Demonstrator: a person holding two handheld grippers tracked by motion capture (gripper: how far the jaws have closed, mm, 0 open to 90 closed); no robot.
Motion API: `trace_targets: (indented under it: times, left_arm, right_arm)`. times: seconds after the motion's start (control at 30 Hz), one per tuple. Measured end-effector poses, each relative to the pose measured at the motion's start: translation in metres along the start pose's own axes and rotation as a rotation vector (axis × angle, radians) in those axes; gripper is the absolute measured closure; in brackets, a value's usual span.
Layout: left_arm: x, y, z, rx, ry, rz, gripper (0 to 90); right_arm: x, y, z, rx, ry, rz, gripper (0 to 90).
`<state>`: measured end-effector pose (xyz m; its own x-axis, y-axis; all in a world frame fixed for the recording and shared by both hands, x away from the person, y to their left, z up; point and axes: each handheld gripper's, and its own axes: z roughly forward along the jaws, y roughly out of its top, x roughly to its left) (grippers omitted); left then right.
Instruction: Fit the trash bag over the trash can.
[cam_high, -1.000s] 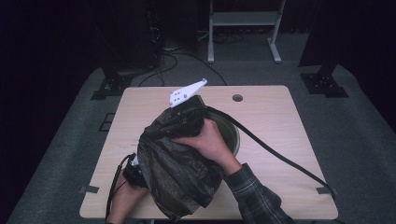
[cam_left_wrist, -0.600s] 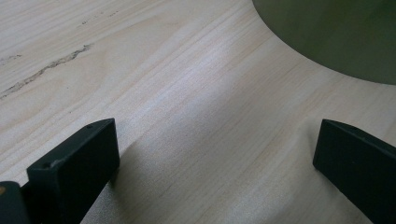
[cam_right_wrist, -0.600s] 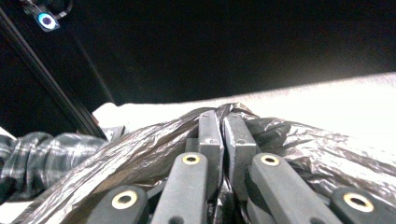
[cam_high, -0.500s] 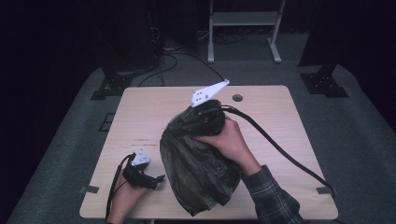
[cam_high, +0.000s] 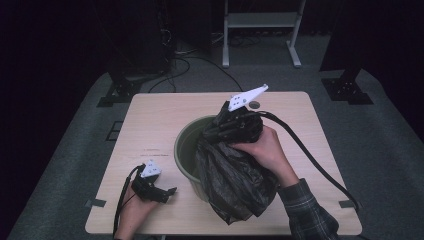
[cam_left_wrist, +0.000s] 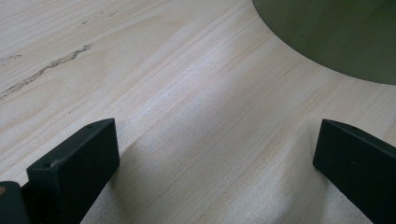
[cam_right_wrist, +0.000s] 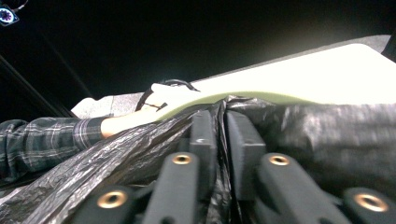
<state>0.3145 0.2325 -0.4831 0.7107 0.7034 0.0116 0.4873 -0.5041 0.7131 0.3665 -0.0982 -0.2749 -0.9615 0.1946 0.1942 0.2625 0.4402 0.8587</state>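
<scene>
A green bin (cam_high: 182, 145) stands in the middle of the wooden table (cam_high: 150, 120). A crumpled black plastic bag (cam_high: 235, 180) hangs over the bin's right side and front. My right gripper (cam_high: 216, 131) sits at the top of the bag, over the bin's far rim. Its jaws have just been opening a little, with the bag's film (cam_right_wrist: 327, 140) still pinched between the pads of that gripper (cam_right_wrist: 223, 126). My left gripper (cam_high: 167, 192) rests on the table at the front left, open (cam_left_wrist: 215, 149) with only bare wood between its jaws. The bin's wall (cam_left_wrist: 336, 37) lies just beyond.
The right gripper's thick black cable (cam_high: 310, 155) trails across the table's right side to the front right corner. A round hole (cam_high: 255, 105) marks the far edge. Stand feet (cam_high: 117, 92) and a metal frame (cam_high: 260, 30) stand on the floor behind.
The right gripper has carried the bag to the right and farther back, which uncovered the bin's left rim and the left gripper. The left hand has stayed in place.
</scene>
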Motion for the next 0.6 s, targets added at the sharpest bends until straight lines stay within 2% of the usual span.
trace_targets:
  times: [0.1, 0.17, 0.23, 0.3, 0.43, 0.53, 0.6]
  left_arm:
    - [0.000, 0.000, 0.000, 0.000, 0.000, 0.000, 0.0]
    - [0.000, 0.000, 0.000, 0.000, 0.000, 0.000, 0.0]
    - [0.000, 0.000, 0.000, 0.000, 0.000, 0.000, 0.0]
    - [0.000, 0.000, 0.000, 0.000, 0.000, 0.000, 0.0]
    - [0.000, 0.000, 0.000, 0.000, 0.000, 0.000, 0.0]
    - [0.000, 0.000, 0.000, 0.000, 0.000, 0.000, 0.0]
    - [0.000, 0.000, 0.000, 0.000, 0.000, 0.000, 0.0]
  right_arm:
    - [0.000, -0.003, -0.005, -0.012, -0.003, 0.001, 69.1]
    - [0.000, -0.004, -0.011, -0.002, -0.036, -0.005, 66.3]
    - [-0.002, -0.006, -0.018, -0.016, -0.061, -0.001, 66.4]
    - [-0.008, -0.010, -0.027, -0.024, -0.108, 0.015, 67.6]
    - [-0.016, -0.015, -0.038, -0.030, -0.158, 0.034, 75.1]
    - [-0.023, -0.020, -0.043, -0.004, -0.199, 0.047, 74.7]
    - [-0.026, -0.023, -0.044, -0.009, -0.213, 0.050, 71.6]
